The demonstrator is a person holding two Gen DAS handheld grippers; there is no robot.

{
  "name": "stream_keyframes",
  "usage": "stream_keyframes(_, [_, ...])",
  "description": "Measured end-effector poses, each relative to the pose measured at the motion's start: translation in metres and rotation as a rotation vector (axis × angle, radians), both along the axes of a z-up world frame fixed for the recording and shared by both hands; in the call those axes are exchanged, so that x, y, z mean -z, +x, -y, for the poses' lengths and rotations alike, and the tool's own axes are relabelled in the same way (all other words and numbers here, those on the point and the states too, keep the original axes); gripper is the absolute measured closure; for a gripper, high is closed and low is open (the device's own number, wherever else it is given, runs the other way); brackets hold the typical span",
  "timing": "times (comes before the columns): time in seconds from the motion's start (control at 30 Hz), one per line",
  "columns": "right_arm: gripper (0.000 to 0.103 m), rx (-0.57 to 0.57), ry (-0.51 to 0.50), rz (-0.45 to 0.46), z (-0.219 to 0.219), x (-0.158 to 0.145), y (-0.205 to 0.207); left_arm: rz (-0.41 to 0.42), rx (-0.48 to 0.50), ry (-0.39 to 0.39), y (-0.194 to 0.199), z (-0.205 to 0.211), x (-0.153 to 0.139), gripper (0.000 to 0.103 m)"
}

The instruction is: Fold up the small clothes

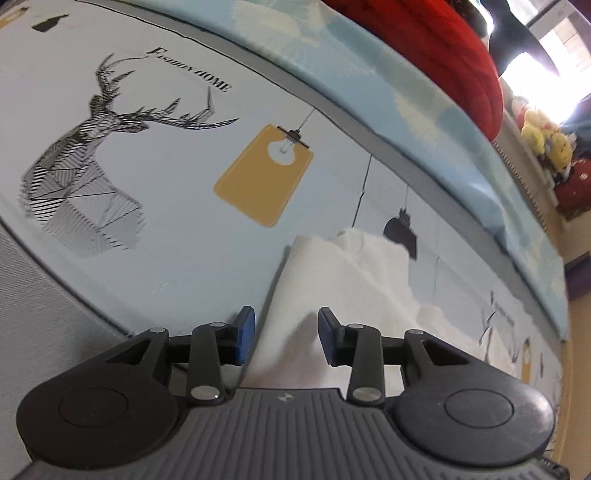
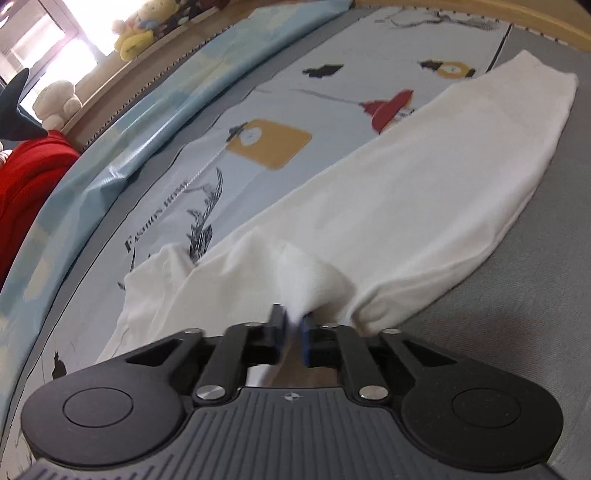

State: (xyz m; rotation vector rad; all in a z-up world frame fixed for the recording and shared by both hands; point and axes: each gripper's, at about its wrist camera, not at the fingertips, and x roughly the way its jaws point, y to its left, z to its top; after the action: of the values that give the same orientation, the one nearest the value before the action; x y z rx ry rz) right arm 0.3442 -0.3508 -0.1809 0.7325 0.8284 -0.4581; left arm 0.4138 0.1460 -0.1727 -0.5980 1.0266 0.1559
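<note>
A small white garment (image 2: 406, 199) lies stretched out in a long band across the printed bedsheet (image 2: 221, 122). My right gripper (image 2: 291, 328) is shut on a bunched fold at the garment's near end, and the cloth puckers upward from between the blue pads. In the left wrist view the same white garment (image 1: 351, 273) runs under and ahead of my left gripper (image 1: 287, 334). Its jaws stand apart, with white cloth lying in the gap; neither blue pad presses on it.
The sheet carries a deer print (image 1: 85, 177) and yellow tag shapes. A light blue quilt (image 1: 424, 110) borders it, with a red knitted item (image 1: 443, 44) on top. Plush toys (image 2: 136, 33) sit on a ledge by the window. A grey band of the sheet (image 2: 517, 314) runs along the garment's right side.
</note>
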Motion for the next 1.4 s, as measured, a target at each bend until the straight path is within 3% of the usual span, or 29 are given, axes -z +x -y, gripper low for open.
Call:
stream_keyframes(0.2, [0.1,-0.013,-0.014,0.018,-0.001,-0.003,0.005,0.004,0.007,-0.016,0.012,0.007,0.014,0.062])
stream_keyframes(0.23, [0.099,-0.015,-0.013,0.016,-0.001,-0.003,0.005,0.014,0.023,0.001,0.013,0.011,0.014,0.084])
stream_keyframes(0.27, [0.099,-0.02,-0.011,0.014,-0.001,-0.002,0.006,0.032,0.045,0.028,0.013,0.014,0.011,0.097])
stream_keyframes(0.37, [0.099,-0.036,-0.01,0.014,-0.001,-0.002,0.008,0.103,0.049,0.161,0.009,0.015,-0.015,0.099])
stream_keyframes(0.5, [0.099,-0.083,0.025,0.039,-0.007,-0.002,0.012,0.112,-0.01,0.254,0.006,0.0,-0.031,0.099])
stream_keyframes(0.6, [0.099,-0.114,0.006,0.029,-0.016,-0.003,0.015,0.052,-0.027,0.23,0.006,-0.012,-0.029,0.099])
stream_keyframes(0.67, [0.099,-0.102,0.004,0.018,-0.016,-0.004,0.015,0.057,-0.01,0.199,0.002,-0.009,-0.037,0.099])
stream_keyframes(0.77, [0.099,-0.09,-0.009,0.021,-0.014,-0.008,0.013,0.066,0.088,0.138,-0.006,0.004,-0.05,0.094])
stream_keyframes(0.87, [0.1,-0.105,-0.035,0.044,-0.015,-0.016,0.014,0.002,0.233,0.061,-0.011,0.021,-0.041,0.092])
stream_keyframes(1.0, [0.099,-0.135,-0.057,0.07,-0.018,-0.024,0.014,-0.106,0.298,0.147,-0.022,0.025,-0.023,0.088])
stream_keyframes(1.13, [0.096,-0.138,-0.039,0.055,-0.017,-0.023,0.015,-0.13,0.36,0.123,-0.031,0.017,-0.011,0.064])
stream_keyframes(1.3, [0.095,-0.123,-0.017,0.029,-0.015,-0.02,0.015,-0.069,0.472,0.14,-0.043,0.022,-0.013,0.064])
stream_keyframes(1.4, [0.095,-0.124,-0.009,0.02,-0.016,-0.019,0.016,-0.076,0.571,0.201,-0.048,0.036,-0.008,0.061])
